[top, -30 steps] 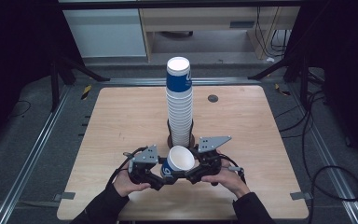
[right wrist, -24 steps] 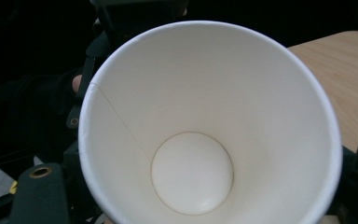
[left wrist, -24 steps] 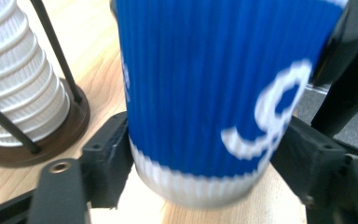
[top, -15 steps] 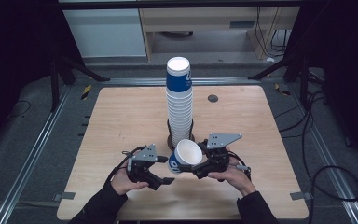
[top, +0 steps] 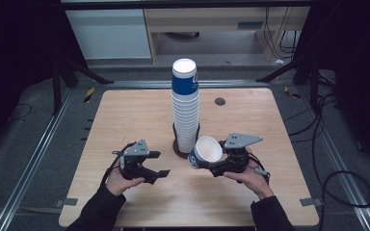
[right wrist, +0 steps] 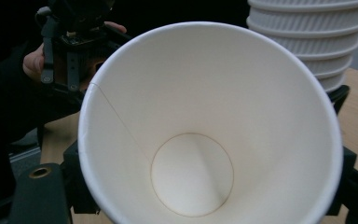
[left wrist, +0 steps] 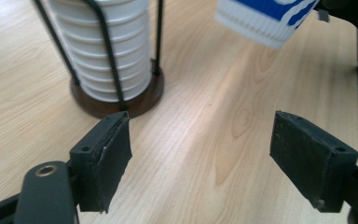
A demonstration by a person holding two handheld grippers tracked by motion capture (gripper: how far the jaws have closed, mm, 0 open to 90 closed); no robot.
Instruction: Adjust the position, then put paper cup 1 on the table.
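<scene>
A tall stack of white ribbed paper cups point(top: 185, 106), topped by a blue one, stands in a black wire holder point(left wrist: 116, 100) at the middle of the table. My right gripper point(top: 205, 161) is shut on a single blue-and-white cup point(top: 207, 150), holding it tilted just right of the stack with its mouth facing up and toward the person. The right gripper view looks straight into that empty cup point(right wrist: 205, 130). My left gripper point(top: 160, 163) is open with nothing between its jaws, left of the holder, and in its own view point(left wrist: 207, 163) the held cup point(left wrist: 265, 18) hangs beyond the jaws.
The wooden table point(top: 125, 120) has a small dark round hole point(top: 220, 101) at the back right. Metal rails and cables run along both sides of the table. The cup stack point(right wrist: 317, 42) is close beside the held cup.
Both grippers were together at the cup in front of the stack. The left one has let go and drawn away to the left. The right one has carried the cup to the right.
</scene>
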